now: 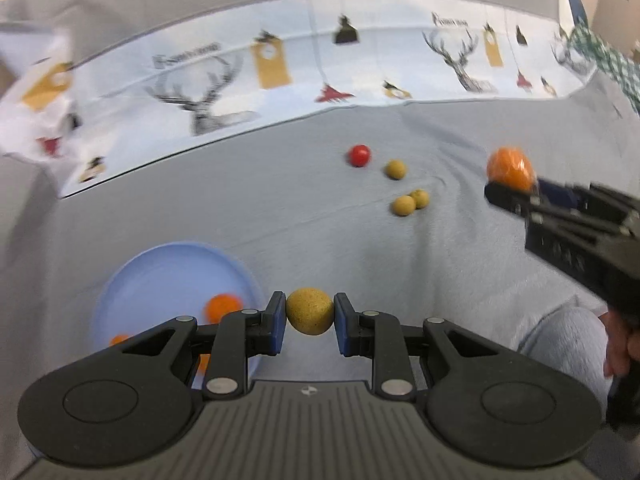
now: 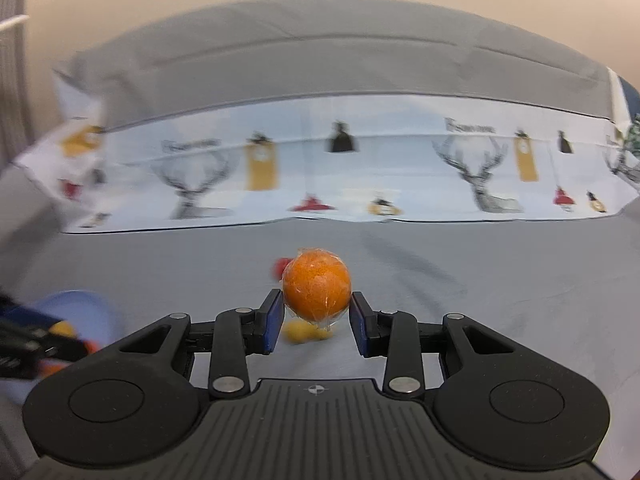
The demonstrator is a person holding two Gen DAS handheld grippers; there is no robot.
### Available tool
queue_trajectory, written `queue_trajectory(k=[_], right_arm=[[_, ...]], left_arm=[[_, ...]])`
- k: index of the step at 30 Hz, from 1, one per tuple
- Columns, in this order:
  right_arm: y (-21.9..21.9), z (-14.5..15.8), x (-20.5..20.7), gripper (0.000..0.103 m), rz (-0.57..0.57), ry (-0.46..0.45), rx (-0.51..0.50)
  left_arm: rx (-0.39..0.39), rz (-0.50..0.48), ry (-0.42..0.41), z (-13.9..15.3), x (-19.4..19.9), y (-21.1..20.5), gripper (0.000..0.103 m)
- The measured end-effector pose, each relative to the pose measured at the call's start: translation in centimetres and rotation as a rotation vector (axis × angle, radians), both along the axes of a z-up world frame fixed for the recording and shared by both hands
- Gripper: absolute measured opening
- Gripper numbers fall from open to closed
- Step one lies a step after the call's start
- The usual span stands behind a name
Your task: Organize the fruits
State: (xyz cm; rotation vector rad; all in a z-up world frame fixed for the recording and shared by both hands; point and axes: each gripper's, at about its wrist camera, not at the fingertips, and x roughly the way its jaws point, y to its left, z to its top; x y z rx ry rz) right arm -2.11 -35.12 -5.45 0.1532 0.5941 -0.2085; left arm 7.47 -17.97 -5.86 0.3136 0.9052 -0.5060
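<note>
My left gripper (image 1: 309,322) is shut on a small tan round fruit (image 1: 310,311), held above the grey cloth beside a light blue plate (image 1: 160,264). The plate holds oranges (image 1: 223,307). My right gripper (image 2: 317,314) is shut on a plastic-wrapped orange (image 2: 317,289) and holds it in the air. From the left wrist view, that orange (image 1: 511,168) and the right gripper (image 1: 508,192) are at the right edge. A red fruit (image 1: 359,155) and three tan fruits (image 1: 404,205) lie on the cloth further back.
A white cloth printed with deer and tags (image 1: 280,68) runs along the far side of the grey cloth (image 1: 280,208). A person's hand (image 1: 622,344) and a grey sleeve (image 1: 568,340) are at the right. The picture is blurred by motion.
</note>
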Motion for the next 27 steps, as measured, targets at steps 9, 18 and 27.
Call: queue_trajectory(k=[9, 18, 27], right_arm=[[10.9, 5.4, -4.9, 0.038, 0.234, -0.039, 0.089], [17.5, 7.7, -9.7, 0.038, 0.347, -0.042, 0.060], [19.5, 8.8, -11.7, 0.038, 0.349, -0.065, 0.016]], left_arm=[[-0.045, 0.111, -0.061, 4.1, -6.5, 9.4, 0.028], [-0.087, 0.207, -0.101, 5.9, -11.0, 16.5, 0.028], [-0.143, 0.262, -0.119, 7.1, -13.1, 19.8, 0.028]])
